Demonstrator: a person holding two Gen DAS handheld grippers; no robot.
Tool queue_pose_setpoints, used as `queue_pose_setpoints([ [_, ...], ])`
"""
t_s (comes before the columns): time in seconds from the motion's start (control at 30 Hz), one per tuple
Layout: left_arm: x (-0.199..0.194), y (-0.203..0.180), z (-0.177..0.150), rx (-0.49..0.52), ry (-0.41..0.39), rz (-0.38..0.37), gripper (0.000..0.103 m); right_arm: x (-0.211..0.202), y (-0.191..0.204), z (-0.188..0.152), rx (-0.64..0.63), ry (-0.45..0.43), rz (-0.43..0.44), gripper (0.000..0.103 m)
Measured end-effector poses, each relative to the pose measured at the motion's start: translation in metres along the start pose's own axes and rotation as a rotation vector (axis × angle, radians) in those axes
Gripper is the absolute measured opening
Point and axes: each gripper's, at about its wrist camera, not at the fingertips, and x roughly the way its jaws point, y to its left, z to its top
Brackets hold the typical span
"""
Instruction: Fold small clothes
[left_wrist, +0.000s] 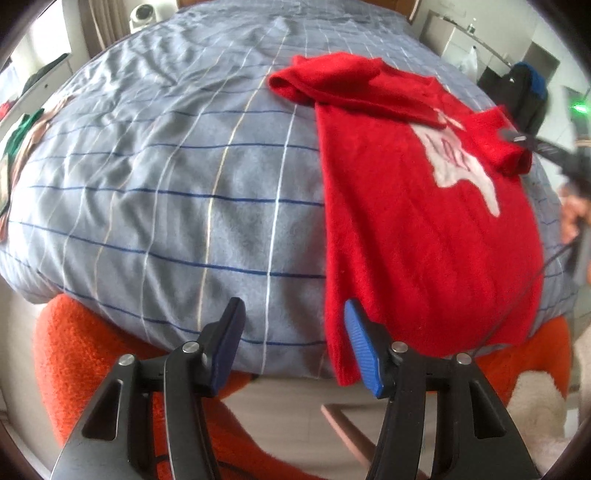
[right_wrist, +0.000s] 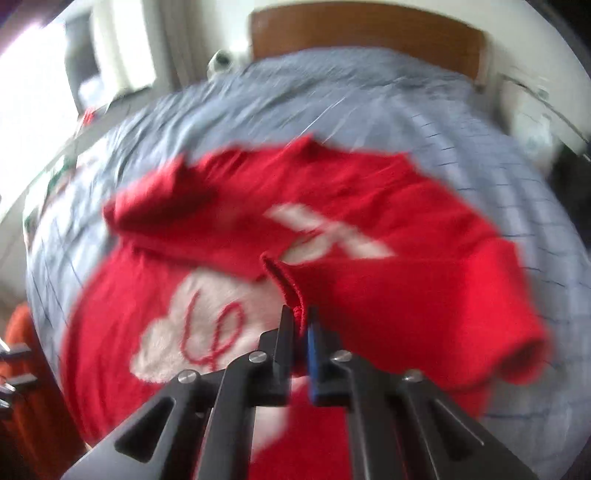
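Observation:
A red knit sweater (left_wrist: 424, 229) with a white fluffy motif (left_wrist: 465, 166) lies flat on the right half of the bed, its left sleeve (left_wrist: 332, 81) folded across the chest. My left gripper (left_wrist: 293, 306) hangs open over the bed's near edge; its right finger (left_wrist: 364, 343) is beside the sweater's lower left hem, with nothing between the pads. In the right wrist view my right gripper (right_wrist: 299, 314) is shut on the cuff (right_wrist: 286, 280) of the right sleeve, holding it above the motif (right_wrist: 192, 332). The right gripper (left_wrist: 517, 138) shows at the right sleeve in the left wrist view.
A grey-blue checked duvet (left_wrist: 166, 184) covers the bed, with a wooden headboard (right_wrist: 369, 37) at the far end. An orange fuzzy seat (left_wrist: 74, 350) stands under the near edge. Other clothes (left_wrist: 22, 129) lie at the left side, and a dark garment (left_wrist: 528, 92) hangs at the right.

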Motion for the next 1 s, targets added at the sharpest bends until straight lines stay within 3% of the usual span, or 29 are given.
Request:
queue_pose_setpoints([
  [0.2, -0.004, -0.008, 0.000, 0.022, -0.026, -0.004, 0.058, -0.097, -0.120, -0.019, 0.251, -0.158, -0.214, 0.006],
  [0.3, -0.004, -0.009, -0.003, 0.023, -0.023, -0.007, 0.058, -0.125, -0.191, -0.045, 0.422, -0.157, -0.322, 0.006],
  [0.43, 0.003, -0.012, -0.003, 0.025, 0.006, -0.004, 0.058, -0.138, -0.258, -0.094, 0.631, -0.125, -0.371, 0.006],
  [0.6, -0.005, -0.024, 0.000, 0.059, -0.015, 0.011, 0.058, -0.139, -0.292, -0.155, 0.826, -0.115, -0.344, 0.006],
  [0.73, -0.010, -0.025, -0.002, 0.065, -0.018, 0.023, 0.058, -0.151, -0.306, -0.182, 0.936, -0.173, -0.363, 0.006],
  [0.87, -0.005, -0.023, -0.002, 0.057, 0.001, 0.029, 0.058, -0.181, -0.315, -0.175, 0.929, -0.280, -0.383, 0.006],
  [1.0, -0.003, -0.028, -0.004, 0.063, 0.003, 0.021, 0.058, -0.191, -0.326, -0.161, 0.907, -0.268, -0.394, 0.006],
])
